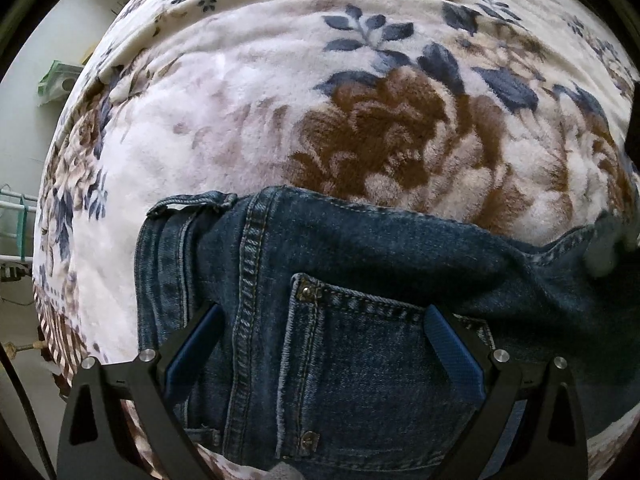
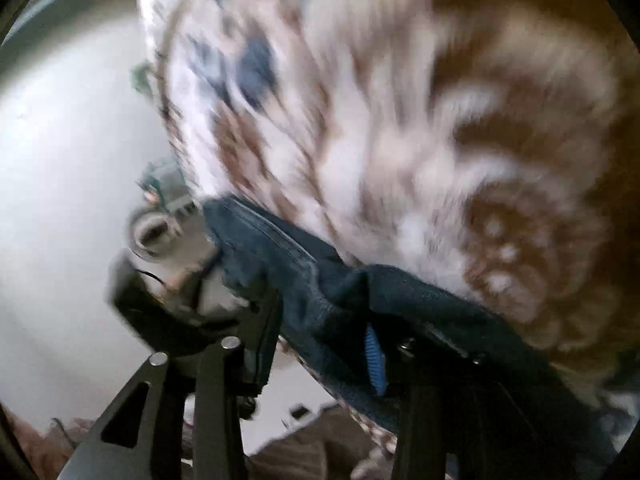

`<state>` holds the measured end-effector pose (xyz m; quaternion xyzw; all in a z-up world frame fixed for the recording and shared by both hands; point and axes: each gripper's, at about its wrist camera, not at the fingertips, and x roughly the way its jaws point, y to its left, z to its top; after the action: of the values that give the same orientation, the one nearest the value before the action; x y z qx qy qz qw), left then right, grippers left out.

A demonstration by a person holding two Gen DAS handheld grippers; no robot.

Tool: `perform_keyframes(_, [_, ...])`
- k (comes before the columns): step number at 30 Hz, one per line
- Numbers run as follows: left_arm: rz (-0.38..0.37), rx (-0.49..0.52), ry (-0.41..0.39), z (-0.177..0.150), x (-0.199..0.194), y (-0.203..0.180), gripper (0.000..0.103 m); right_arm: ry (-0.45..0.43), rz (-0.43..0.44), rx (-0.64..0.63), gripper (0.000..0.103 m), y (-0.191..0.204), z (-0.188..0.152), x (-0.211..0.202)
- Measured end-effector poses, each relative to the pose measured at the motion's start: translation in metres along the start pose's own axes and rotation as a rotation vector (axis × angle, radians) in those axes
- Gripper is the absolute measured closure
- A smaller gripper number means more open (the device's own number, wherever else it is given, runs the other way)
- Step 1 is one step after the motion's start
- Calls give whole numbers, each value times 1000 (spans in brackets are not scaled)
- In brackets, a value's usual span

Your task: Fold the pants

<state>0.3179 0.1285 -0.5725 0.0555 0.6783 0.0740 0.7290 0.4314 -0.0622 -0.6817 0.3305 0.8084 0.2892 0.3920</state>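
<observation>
Blue denim pants (image 1: pixel 360 272) lie on a floral fleece blanket (image 1: pixel 280 120). The back pocket (image 1: pixel 360 360) sits between my left fingers. My left gripper (image 1: pixel 320 320) is open and hovers just over the pocket, blue pads (image 1: pixel 452 352) spread wide. In the blurred right wrist view my right gripper (image 2: pixel 320 320) holds a fold of the denim (image 2: pixel 340 300) between its fingers, one blue pad (image 2: pixel 374 360) showing against the cloth. The other gripper (image 2: pixel 160 264) appears at the left of that view.
The blanket covers the bed to its left edge (image 1: pixel 52 240). Beyond it are a pale wall (image 1: pixel 40 60), a green item (image 1: pixel 56 76) and a white rack (image 1: pixel 16 216). The right wrist view shows pale floor (image 2: pixel 60 140) beside the bed.
</observation>
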Motion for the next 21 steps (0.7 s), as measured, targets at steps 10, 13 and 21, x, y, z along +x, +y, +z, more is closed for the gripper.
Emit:
perform_keyframes(10, [-6, 20, -8, -7, 5, -3, 0, -132, -154, 46, 89, 26, 7, -34])
perform_keyframes(13, [-11, 13, -7, -10, 4, -2, 0, -154, -169, 46, 89, 28, 5, -42])
perform_keyframes(21, [-36, 14, -1, -14, -6, 9, 0, -242, -158, 97, 81, 23, -10, -52])
